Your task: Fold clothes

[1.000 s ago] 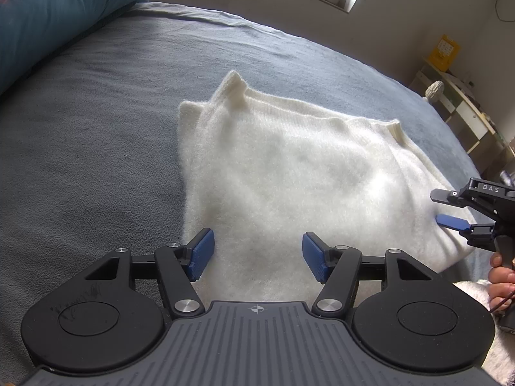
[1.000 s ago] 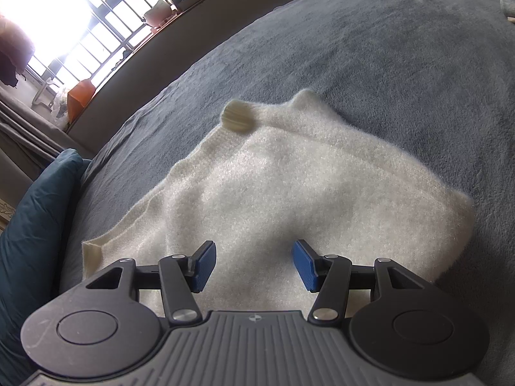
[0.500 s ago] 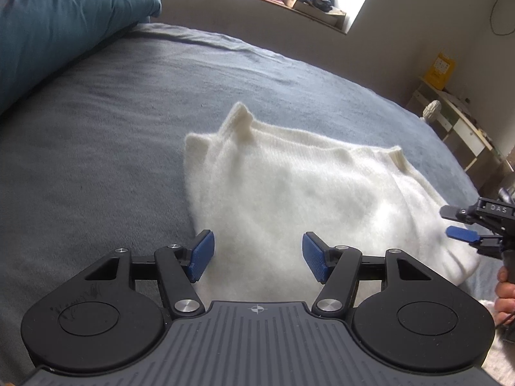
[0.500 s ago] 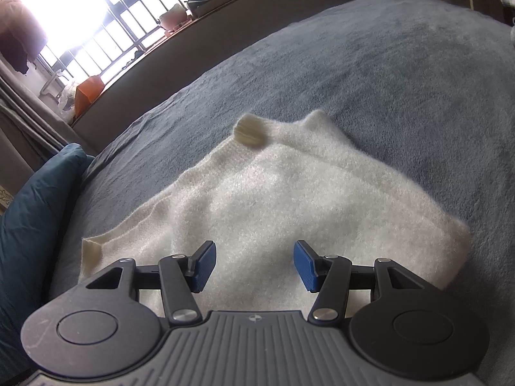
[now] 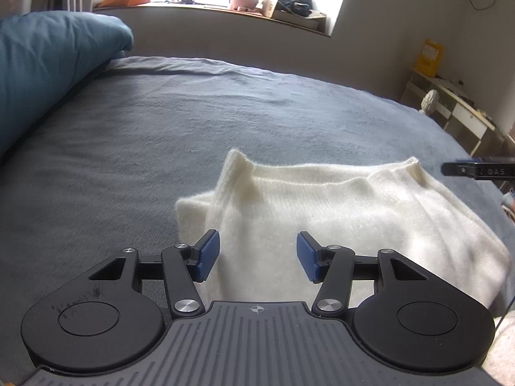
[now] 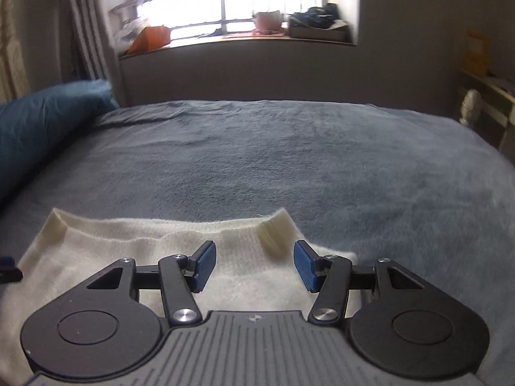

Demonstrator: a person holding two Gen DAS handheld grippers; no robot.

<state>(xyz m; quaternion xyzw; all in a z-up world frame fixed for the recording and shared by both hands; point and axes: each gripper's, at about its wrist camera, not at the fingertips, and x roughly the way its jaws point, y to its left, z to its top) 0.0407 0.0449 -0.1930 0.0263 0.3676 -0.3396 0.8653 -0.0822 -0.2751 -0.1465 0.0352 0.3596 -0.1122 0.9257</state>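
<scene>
Knitwear lies folded on the grey bed cover point(image 5: 161, 135): 1 white sweater point(image 5: 338, 212), fluffy and soft, its ribbed corners poking up at the far edge in 2 small peaks. No container holds it; it rests flat on the short-piled, slightly wrinkled cover.

The left gripper point(image 5: 258, 255) hovers over the sweater's near left part. Its jaws have just been closing a little, yet they stand apart with nothing pressed between the blue ribbed pads point(image 5: 206, 255). The right gripper point(image 6: 254, 265) hangs over the sweater's right part, near a raised ribbed corner point(image 6: 273, 234); its jaws are parted about as far and hold nothing. Its black finger also shows at the right edge of the left wrist view.

A teal pillow point(image 5: 48, 74) lies at the bed's left side, well apart from the sweater. Beyond the bed, a windowsill point(image 5: 225, 6) carries clutter, and a low cabinet point(image 5: 457, 112) stands by the right wall.
</scene>
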